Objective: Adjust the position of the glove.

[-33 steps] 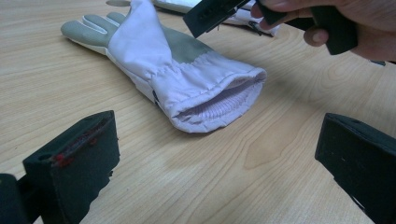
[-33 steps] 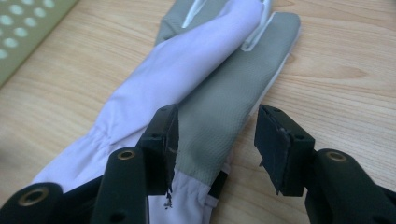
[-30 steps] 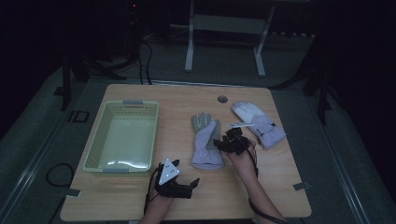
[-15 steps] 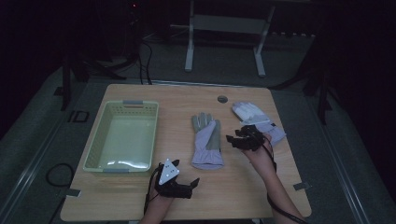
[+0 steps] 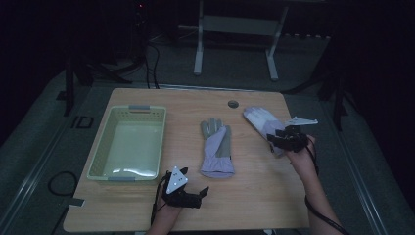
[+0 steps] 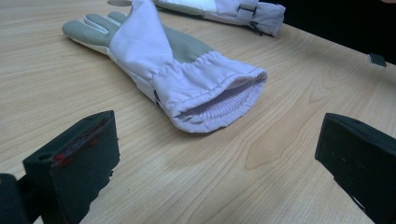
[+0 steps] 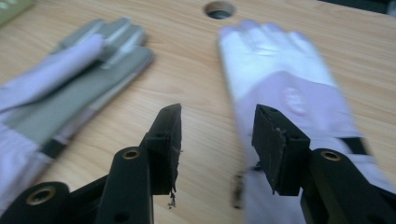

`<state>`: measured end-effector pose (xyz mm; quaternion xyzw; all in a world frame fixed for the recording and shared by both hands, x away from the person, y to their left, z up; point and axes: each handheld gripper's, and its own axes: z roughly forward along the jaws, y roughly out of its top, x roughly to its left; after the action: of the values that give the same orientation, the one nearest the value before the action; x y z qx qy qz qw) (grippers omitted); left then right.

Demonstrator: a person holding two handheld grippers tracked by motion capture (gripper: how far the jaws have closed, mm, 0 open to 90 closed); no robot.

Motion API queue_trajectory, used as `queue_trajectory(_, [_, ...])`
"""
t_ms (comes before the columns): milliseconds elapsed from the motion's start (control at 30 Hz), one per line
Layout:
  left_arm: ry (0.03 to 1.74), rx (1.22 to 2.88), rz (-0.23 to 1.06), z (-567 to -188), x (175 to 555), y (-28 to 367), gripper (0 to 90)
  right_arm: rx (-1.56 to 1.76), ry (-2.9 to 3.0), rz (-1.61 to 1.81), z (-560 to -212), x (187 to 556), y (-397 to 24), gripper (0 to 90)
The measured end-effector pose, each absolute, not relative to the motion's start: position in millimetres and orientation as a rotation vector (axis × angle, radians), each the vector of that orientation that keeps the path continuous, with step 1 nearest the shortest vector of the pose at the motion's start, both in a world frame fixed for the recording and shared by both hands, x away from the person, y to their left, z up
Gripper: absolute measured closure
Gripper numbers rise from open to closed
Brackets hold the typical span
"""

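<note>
A lilac glove with a grey palm [image 5: 217, 147] lies mid-table, cuff toward me. A second, whiter glove [image 5: 262, 120] lies to its right. My right gripper [image 5: 275, 140] hovers over the near part of that white glove [image 7: 289, 93]. It is open; its jaws have just been closing a little, with bare wood and the glove's edge between them and nothing pressed. The grey-palmed glove [image 7: 70, 88] lies off to its left. My left gripper [image 5: 201, 192] rests near the front edge, wide open [image 6: 215, 163], facing the glove's cuff [image 6: 205, 93] a short way off.
A pale green basket [image 5: 98, 152] stands on the left of the wooden table [image 5: 254, 196]. A round cable hole [image 5: 233, 104] sits near the far edge. The right table edge is close beside my right hand. A metal stand's legs [image 5: 198, 63] stand behind the table.
My right hand has moved rightward from the middle glove's cuff to above the white glove. The left gripper and both gloves have stayed put.
</note>
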<state>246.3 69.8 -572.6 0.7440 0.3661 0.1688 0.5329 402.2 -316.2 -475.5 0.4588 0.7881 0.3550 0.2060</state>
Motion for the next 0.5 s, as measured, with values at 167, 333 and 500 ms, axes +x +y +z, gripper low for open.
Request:
queue_trajectory(167, [0.867, 1.772, 0.404, -572.6, 245.8, 70.2, 0.0, 1.272, 2.165, 0.949, -472.1, 411.4, -334.5, 54.0])
queue_trajectory(333, [0.86, 1.762, 0.416, -572.6, 244.3, 69.9, 0.0, 1.289, 2.157, 0.924, -471.7, 424.9, -344.9, 53.8])
queue_trajectory(500, [0.86, 1.747, 0.433, -572.7, 242.7, 70.7, 0.0, 1.305, 2.158, 0.928, -471.4, 439.6, -351.7, 52.9])
